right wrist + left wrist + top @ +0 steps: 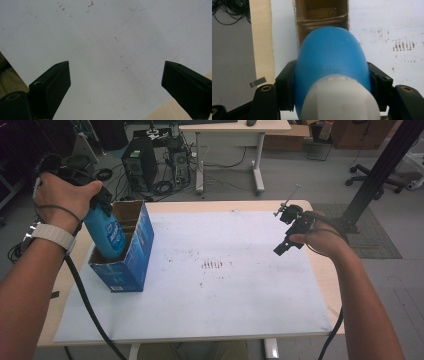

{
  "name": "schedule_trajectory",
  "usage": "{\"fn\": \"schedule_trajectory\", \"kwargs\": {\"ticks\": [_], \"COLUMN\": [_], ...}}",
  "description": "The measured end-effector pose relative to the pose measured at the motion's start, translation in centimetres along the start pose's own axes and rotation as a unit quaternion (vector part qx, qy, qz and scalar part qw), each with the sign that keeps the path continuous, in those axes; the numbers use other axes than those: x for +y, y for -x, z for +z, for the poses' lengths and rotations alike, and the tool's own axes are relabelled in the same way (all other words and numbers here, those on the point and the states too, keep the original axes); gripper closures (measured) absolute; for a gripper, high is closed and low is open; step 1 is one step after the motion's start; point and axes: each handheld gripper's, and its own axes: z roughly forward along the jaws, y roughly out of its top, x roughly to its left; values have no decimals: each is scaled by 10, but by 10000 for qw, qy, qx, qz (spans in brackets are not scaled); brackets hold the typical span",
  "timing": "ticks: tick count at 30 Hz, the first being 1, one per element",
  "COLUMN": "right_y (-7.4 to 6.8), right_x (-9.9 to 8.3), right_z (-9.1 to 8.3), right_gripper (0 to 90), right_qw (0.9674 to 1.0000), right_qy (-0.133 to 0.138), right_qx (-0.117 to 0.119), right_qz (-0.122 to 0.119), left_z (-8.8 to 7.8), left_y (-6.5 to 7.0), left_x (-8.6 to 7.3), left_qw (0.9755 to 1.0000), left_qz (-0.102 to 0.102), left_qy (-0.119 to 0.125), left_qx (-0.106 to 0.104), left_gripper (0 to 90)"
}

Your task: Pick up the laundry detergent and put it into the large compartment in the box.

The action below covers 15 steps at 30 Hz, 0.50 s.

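A blue bottle (pixel 106 233) with a pale cap (pixel 339 100) is held upright, its lower part inside an open blue cardboard box (pixel 133 254) at the table's left. My left gripper (pixel 100 200) is shut on the bottle's upper body; in the left gripper view both black jaws press the blue bottle (pixel 331 60) from either side, above the box's brown compartments (pixel 321 12). My right gripper (pixel 286 244) hovers over the right side of the white sheet (pixel 215 270), jaws wide apart with nothing between them, as the right gripper view (pixel 115 82) shows.
The box has cardboard dividers inside. The white sheet (pixel 105 37) bears small brown stains (pixel 212 265) near its middle. Wooden table edge (pixel 327 285) borders the sheet. Behind the table stand a computer tower (pixel 139 162), cables and a desk (pixel 235 127).
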Motion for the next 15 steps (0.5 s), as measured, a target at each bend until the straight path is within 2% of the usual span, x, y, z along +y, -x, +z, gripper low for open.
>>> {"fn": "schedule_trajectory", "kwargs": {"ticks": [15], "right_y": [0], "right_x": [-1], "right_z": [3], "right_gripper": [87], "right_qw": [10000], "right_qy": [-33], "right_qx": [10], "right_qz": [5], "left_z": [32], "left_y": [-3], "left_x": [-6], "left_qw": [10000], "left_qz": [57], "left_qy": [16], "left_qx": [42], "left_gripper": [374]}}
